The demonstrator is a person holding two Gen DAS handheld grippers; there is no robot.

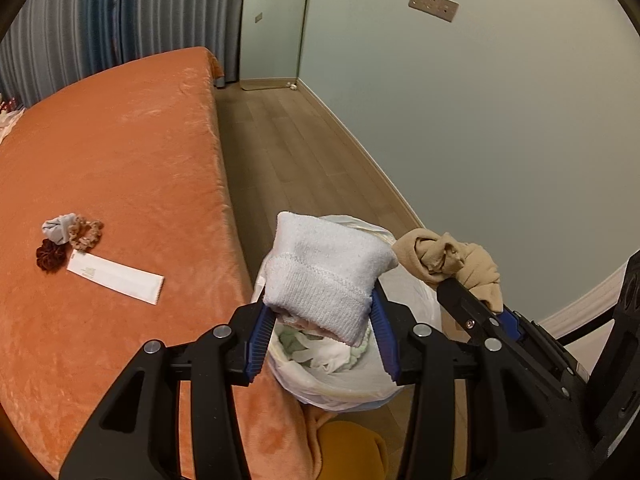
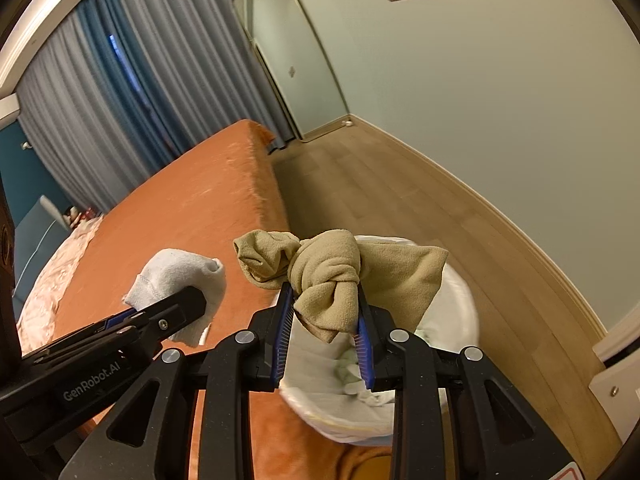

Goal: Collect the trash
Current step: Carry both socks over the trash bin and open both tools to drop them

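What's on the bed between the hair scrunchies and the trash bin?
A white paper packet lies beside the scrunchies; then bare orange blanket up to the trash bin. The left wrist view shows it.

Orange bedspread (image 1: 120,152), grey-blue curtains (image 1: 120,12), wooden floor (image 1: 288,144), pale green wall (image 1: 480,120)

The white sock (image 1: 324,276) is looped terry knit with a ribbed cuff; the tan sock (image 2: 332,280) is smooth, matt fleece. Below them, the bin liner (image 1: 344,384) is thin glossy plastic. Beside it, the orange bedspread (image 1: 120,152) looks plush, the floor (image 1: 288,148) matt wood.
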